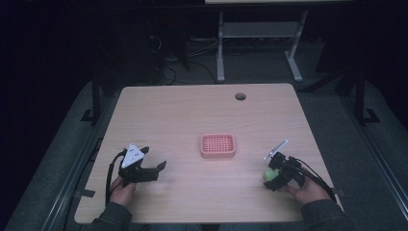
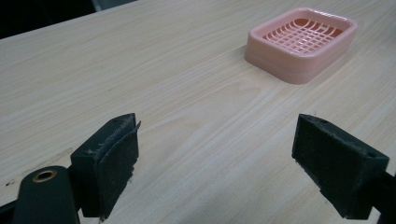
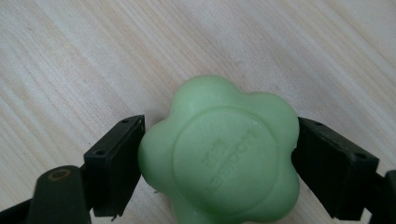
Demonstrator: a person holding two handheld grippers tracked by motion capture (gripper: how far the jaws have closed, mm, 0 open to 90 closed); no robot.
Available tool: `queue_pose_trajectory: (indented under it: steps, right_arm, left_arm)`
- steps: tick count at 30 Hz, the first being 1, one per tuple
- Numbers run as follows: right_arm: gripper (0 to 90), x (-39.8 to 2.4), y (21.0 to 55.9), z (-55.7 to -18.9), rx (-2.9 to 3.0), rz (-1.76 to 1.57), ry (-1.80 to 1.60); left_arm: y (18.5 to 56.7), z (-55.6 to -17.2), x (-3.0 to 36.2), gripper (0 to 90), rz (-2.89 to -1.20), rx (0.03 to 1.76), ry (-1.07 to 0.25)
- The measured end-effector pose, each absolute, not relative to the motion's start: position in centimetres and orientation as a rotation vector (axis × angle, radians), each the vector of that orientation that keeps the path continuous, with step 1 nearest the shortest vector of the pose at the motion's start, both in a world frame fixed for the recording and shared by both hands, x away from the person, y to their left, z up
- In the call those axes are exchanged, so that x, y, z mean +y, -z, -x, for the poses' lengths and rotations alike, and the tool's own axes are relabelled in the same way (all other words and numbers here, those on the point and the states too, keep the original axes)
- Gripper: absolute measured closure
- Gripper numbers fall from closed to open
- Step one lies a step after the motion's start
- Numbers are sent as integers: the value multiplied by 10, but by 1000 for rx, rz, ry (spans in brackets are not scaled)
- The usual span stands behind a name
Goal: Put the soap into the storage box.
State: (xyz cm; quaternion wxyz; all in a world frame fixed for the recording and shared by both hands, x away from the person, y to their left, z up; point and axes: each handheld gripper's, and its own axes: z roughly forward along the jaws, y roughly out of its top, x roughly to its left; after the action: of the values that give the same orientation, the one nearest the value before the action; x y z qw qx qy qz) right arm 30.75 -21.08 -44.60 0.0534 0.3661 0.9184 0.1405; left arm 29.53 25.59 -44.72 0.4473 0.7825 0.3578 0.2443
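High view above table [image 1: 192, 120], gripper views low and close, sharing its wood

Black grippers [image 1: 144, 169], grey plates, dark sleeves.

A dim lab or office: bare wooden desk [image 1: 192, 115], floor cables [image 1: 166, 72], metal table legs [image 1: 220, 48] behind.

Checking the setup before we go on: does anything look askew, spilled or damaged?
Nothing stands out. The pink soap dish sits flat and empty; the right gripper holds the intact green soap.
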Motion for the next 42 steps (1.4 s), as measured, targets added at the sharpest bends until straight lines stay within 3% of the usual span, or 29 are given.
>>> queue_pose_trajectory:
  steps: [9,26,42]
  right_arm:
    - [253,-209,446,-309,2802,-1125,-416]
    - [264,-209,444,-306,2796,-1114,-418]
    - [264,-195,418,-314,2822,-1041,-434]
  left_arm:
    - [448,-295,255,143,-1935,890,-597]
    - [447,-295,256,143,-1933,884,-603]
    - [447,-295,256,143,-1932,888,-600]
